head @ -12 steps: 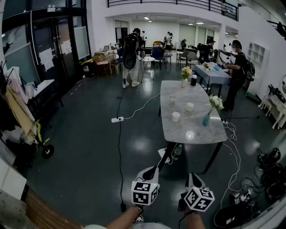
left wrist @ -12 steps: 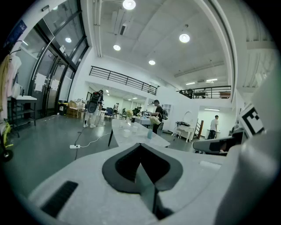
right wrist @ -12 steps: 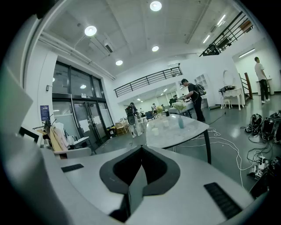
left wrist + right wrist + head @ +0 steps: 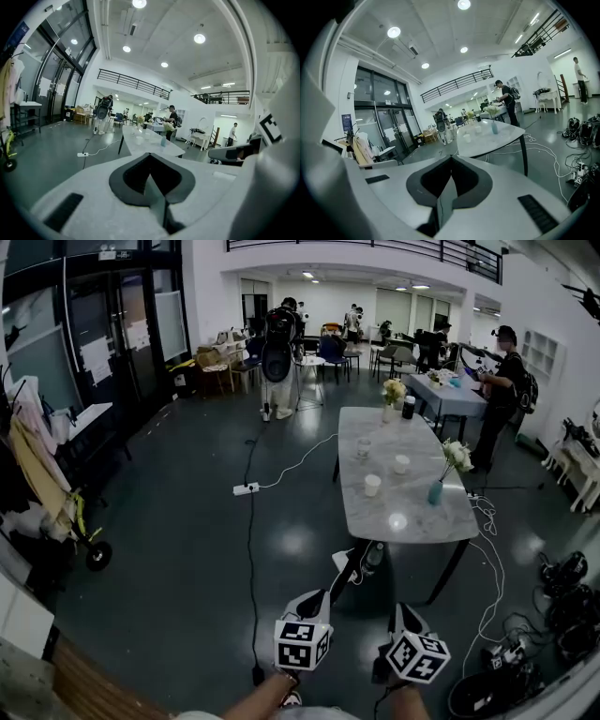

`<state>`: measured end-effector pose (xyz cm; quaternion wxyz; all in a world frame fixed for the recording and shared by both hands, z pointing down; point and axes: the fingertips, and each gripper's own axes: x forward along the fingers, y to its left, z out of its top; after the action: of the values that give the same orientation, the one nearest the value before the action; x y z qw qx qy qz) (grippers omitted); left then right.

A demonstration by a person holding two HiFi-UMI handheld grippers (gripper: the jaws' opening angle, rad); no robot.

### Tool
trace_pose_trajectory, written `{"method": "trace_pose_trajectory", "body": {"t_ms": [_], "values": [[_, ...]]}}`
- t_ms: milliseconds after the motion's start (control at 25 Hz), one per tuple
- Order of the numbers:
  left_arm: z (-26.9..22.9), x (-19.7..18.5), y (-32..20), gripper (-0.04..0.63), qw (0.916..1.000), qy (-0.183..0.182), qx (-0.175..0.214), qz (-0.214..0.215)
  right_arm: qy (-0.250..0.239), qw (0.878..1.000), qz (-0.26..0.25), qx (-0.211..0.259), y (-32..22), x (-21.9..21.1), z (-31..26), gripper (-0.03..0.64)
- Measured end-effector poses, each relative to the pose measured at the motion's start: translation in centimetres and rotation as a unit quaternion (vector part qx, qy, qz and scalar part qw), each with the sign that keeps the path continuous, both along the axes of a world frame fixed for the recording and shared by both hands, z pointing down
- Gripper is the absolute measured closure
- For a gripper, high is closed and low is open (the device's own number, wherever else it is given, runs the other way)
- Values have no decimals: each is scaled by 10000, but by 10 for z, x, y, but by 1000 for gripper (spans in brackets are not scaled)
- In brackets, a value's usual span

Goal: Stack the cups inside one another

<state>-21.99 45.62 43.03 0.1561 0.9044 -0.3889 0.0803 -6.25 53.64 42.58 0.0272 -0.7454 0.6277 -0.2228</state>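
Three white cups stand apart on the marble table point(image 4: 412, 517) a few steps ahead: one nearest point(image 4: 373, 485), one to its right point(image 4: 401, 464) and one farther back point(image 4: 364, 447). My left gripper point(image 4: 317, 600) and right gripper point(image 4: 404, 611) are held low at the bottom of the head view, side by side, well short of the table. Both are shut with nothing between the jaws. In the left gripper view the closed left gripper point(image 4: 150, 155) points at the table point(image 4: 149, 142). In the right gripper view the closed right gripper point(image 4: 451, 158) faces the table point(image 4: 497, 139) and a cup point(image 4: 467, 138).
A teal vase point(image 4: 436, 491) with white flowers stands near the table's right edge; a flower pot point(image 4: 391, 393) and a dark cup point(image 4: 407, 407) at its far end. A power strip point(image 4: 246, 489) and cables lie on the dark floor. People stand in the background.
The table and floor have shifted only slightly in the head view. Both grippers keep the same place and stay closed. People in the background have moved a little.
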Motion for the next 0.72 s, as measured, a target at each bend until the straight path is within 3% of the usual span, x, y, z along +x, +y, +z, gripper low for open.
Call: {"method": "trace_pose_trajectory", "body": {"t_ms": [480,720], "values": [[6,-26,-38,597,9993,-142,68,325,-102,9993,352,63,-30,-19,-1,609],[14,-31,-47,597,9990,-160,-42,427,-168,9984,524,-148,-30,-19,12,609]]}}
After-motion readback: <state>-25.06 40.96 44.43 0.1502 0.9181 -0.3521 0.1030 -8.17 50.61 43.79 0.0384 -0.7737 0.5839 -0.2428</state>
